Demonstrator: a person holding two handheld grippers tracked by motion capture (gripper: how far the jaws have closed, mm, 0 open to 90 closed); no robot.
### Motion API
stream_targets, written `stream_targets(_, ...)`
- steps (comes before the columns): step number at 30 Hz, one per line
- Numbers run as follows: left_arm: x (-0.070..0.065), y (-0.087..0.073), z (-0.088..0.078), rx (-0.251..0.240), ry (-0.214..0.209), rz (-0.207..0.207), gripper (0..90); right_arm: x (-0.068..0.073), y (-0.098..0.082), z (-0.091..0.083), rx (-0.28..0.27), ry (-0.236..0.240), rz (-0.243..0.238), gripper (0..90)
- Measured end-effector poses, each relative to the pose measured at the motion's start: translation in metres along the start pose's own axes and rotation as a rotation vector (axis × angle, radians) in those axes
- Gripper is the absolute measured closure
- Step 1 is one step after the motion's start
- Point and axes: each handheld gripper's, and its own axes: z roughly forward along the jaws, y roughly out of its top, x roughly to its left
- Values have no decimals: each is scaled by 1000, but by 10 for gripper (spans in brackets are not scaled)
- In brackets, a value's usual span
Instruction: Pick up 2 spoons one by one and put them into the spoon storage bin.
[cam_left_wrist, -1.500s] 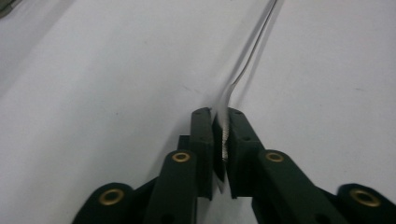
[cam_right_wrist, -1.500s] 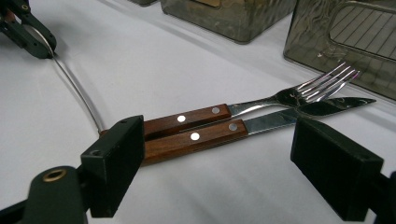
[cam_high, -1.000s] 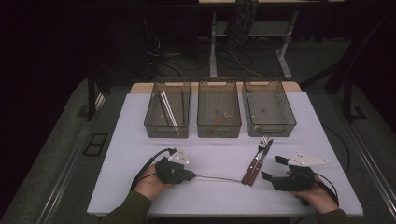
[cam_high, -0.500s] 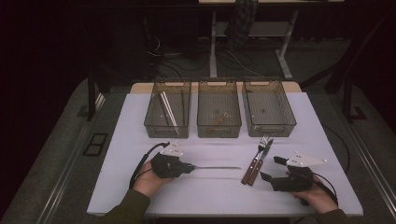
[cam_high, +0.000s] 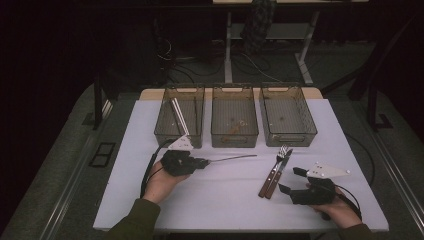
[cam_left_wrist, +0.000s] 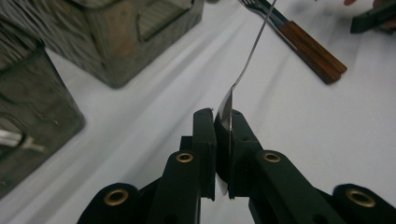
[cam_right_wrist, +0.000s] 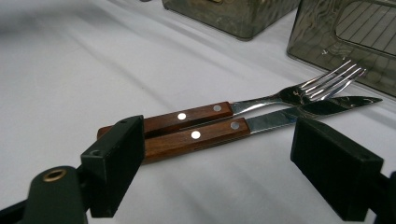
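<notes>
Nearest the person, the right gripper (cam_high: 289, 181), matte black plastic with a grey 3-cornered plate on top, rests low on the white tablecloth (cam_high: 225, 195) with its 2 blocky jaws spread wide and nothing between them. Just ahead of its jaws lie a fork with a brown wooden handle (cam_right_wrist: 196, 114) and a steel knife with a matching wooden handle (cam_right_wrist: 219, 133), side by side and touching along their lengths; each handle carries 2 bright round rivets, and the polished tines and blade point toward the bins.

To the left, the left gripper (cam_left_wrist: 223, 122), the same black plastic with brass-coloured pivot pins, is pressed together on the flat end of a thin, shiny all-metal utensil (cam_left_wrist: 252, 51). Its slender stem runs out level from the jaws toward the table's middle, clear of the cloth; its far end is too small to identify.

Farther back stand 3 smoky translucent plastic bins (cam_high: 234, 116) in a row, with ribbed floors. The left bin (cam_high: 165, 120) holds long silvery pieces. No writing is legible.
</notes>
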Motion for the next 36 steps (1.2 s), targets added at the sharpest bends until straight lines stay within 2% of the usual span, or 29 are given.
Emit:
stream_targets(10,17,39,7,-53,36,-10,839,-1,0,-1,-4,0,9,175)
stream_targets(15,28,62,15,-69,56,-31,839,-1,0,-2,-7,2,8,175)
stream_targets(20,41,80,27,-84,95,-69,839,0,0,-2,-10,2,10,175)
stream_targets(24,51,90,38,-90,125,-101,838,-1,0,-3,-12,4,10,175)
stream_targets(26,54,94,44,-94,126,-121,838,-1,0,-3,-14,5,11,175)
stream_targets(29,59,100,54,-72,158,-126,838,-1,0,-3,-14,7,7,175)
stream_targets(32,64,102,63,-75,162,-160,837,-1,0,-3,-15,9,8,175)
stream_targets(36,69,104,74,-50,181,-178,836,-1,0,-4,-16,13,9,175)
